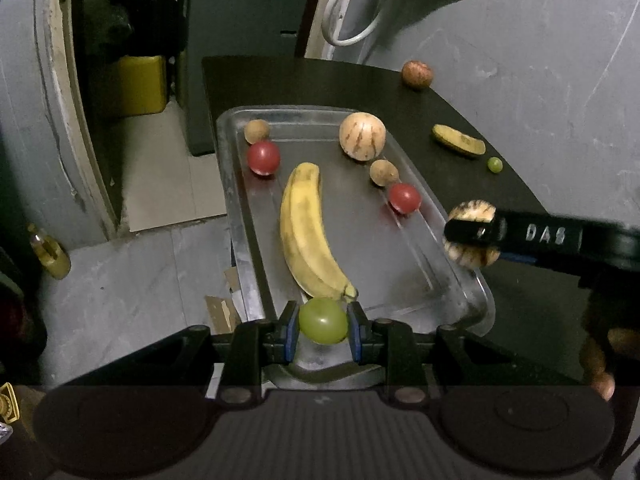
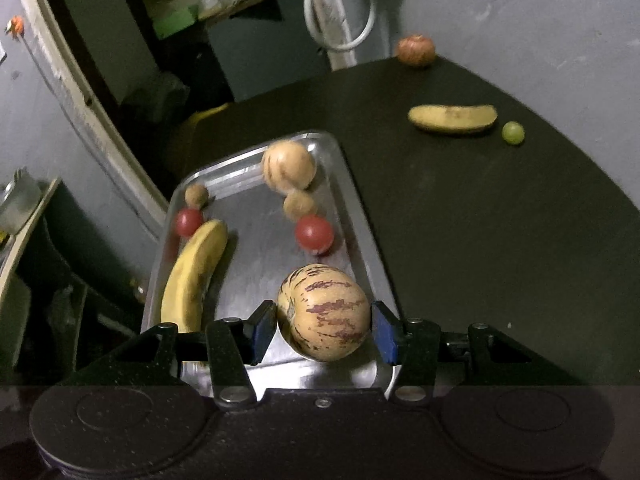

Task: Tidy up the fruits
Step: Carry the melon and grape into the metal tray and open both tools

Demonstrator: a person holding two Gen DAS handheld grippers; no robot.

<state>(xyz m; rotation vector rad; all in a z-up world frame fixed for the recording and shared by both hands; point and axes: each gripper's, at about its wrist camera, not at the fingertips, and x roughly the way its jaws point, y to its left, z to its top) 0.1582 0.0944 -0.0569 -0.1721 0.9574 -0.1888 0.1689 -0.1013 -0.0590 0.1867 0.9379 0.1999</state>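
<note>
A: Nearest the left wrist camera sits a green grape (image 1: 323, 321), pinched between the blue pads of the left gripper (image 1: 323, 326), right over the near rim of the metal tray (image 1: 472, 300).

B: And the right gripper (image 2: 325, 326)?

A: Its jaws are closed on a striped melon-like fruit (image 2: 324, 312) (cream skin, purple streaks), held above the tray's near right corner; in the left view it hangs just past the tray's right rim.

B: What lies in the tray?

A: A large banana (image 1: 306, 232) runs lengthwise, its stem end just beyond the grape. Two red tomatoes (image 1: 263, 157) (image 1: 405, 197), two small brown fruits (image 1: 257, 131) (image 1: 383, 172) and a second striped fruit (image 1: 362, 135) sit farther back.

B: Anything outside it?

A: On the dark table (image 2: 480, 240), well apart from both grippers, a smaller banana (image 2: 453, 119) lies beside another green grape (image 2: 513, 132); a reddish-brown round fruit (image 2: 415, 50) sits near the far edge.
</note>
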